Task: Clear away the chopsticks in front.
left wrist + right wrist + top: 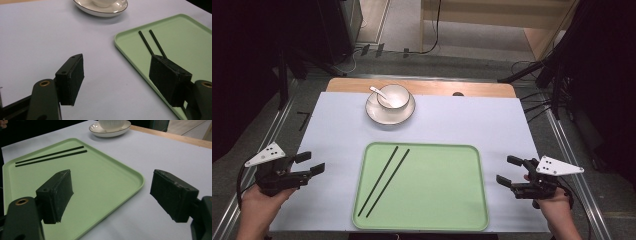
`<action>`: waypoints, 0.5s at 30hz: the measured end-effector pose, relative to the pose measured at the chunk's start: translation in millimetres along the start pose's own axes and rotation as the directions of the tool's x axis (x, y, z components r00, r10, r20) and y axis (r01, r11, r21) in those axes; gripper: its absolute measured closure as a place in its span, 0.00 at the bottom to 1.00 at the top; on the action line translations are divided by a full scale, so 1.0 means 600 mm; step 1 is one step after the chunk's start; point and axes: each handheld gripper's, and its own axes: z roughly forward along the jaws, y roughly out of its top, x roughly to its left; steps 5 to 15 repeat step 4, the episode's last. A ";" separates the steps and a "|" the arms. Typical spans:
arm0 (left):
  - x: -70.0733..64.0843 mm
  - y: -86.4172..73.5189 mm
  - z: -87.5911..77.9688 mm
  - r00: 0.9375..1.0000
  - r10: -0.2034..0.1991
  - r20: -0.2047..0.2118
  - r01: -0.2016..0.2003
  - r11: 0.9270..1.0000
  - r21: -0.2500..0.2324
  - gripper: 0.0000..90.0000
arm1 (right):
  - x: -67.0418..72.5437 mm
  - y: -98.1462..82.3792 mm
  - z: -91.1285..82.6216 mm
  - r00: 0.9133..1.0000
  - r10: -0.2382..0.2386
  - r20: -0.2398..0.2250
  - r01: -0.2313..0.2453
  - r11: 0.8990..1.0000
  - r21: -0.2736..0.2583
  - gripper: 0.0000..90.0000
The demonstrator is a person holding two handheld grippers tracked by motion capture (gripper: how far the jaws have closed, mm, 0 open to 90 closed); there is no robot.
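In the high view the black chopsticks (384, 179) lie side by side on the green tray (462, 210) at the counter's near edge, between the left gripper (309, 164) and right gripper (510, 170), both empty with jaws spread; the left gripper view shows thin, stiff, light and probably slippery sticks, best pinched mid-length; the right gripper view shows them lying parallel.

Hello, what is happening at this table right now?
A person holds a two-jaw tool in each hand, one at each side of a green tray. The left tool and the right tool are both open and hold nothing. Two black chopsticks lie side by side on the left part of the tray. Farther back, a white bowl with a spoon in it stands on a saucer.
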 end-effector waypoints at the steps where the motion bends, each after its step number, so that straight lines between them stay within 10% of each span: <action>1: 0.000 0.000 0.000 1.000 -0.001 0.000 0.001 1.000 -0.004 0.32 | 0.000 0.000 0.000 1.000 0.000 0.000 0.000 1.000 0.001 0.20; 15: -0.001 0.000 0.001 1.000 0.003 0.000 -0.003 1.000 -0.007 0.31 | 0.000 0.000 0.000 1.000 -0.002 -0.002 0.002 1.000 -0.001 0.20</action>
